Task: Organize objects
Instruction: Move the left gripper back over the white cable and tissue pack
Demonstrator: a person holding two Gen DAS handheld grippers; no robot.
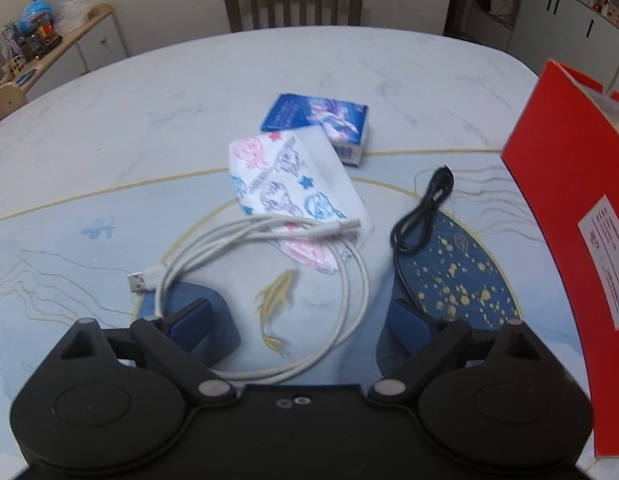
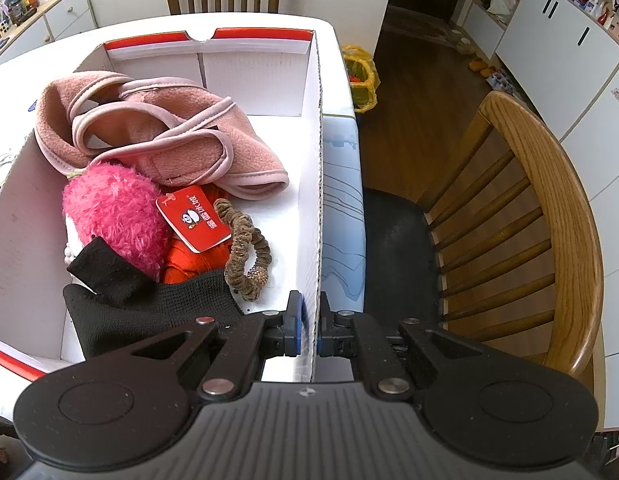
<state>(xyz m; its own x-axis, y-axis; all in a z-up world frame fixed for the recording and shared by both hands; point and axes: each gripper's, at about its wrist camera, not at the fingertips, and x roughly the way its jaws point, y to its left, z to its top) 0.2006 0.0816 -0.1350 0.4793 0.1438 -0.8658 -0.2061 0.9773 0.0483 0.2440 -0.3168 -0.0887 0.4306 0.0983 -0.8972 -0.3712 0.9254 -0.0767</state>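
Note:
A coiled white USB cable point(image 1: 229, 232) lies on the patterned table point(image 1: 109, 128), and its near loop runs between the wide-spread fingers of my open left gripper point(image 1: 299, 320). Behind it are a cartoon-printed white pouch point(image 1: 293, 188), a blue tissue pack point(image 1: 317, 124) and a black cable point(image 1: 423, 204). The red-and-white cardboard box point(image 1: 569, 200) stands at the right. My right gripper point(image 2: 309, 320) is shut on the box's right wall point(image 2: 309, 160). Inside the box lie a pink fleece garment point(image 2: 157, 136), a pink plush toy point(image 2: 113, 212), a brown scrunchie point(image 2: 245, 256) and black knit fabric point(image 2: 141, 304).
A wooden chair point(image 1: 293, 0) stands behind the table's far edge. Another wooden chair point(image 2: 549, 208) is close to the table's right edge, beside the box. A yellow bag point(image 2: 363, 80) sits on the floor. Cabinets line the walls.

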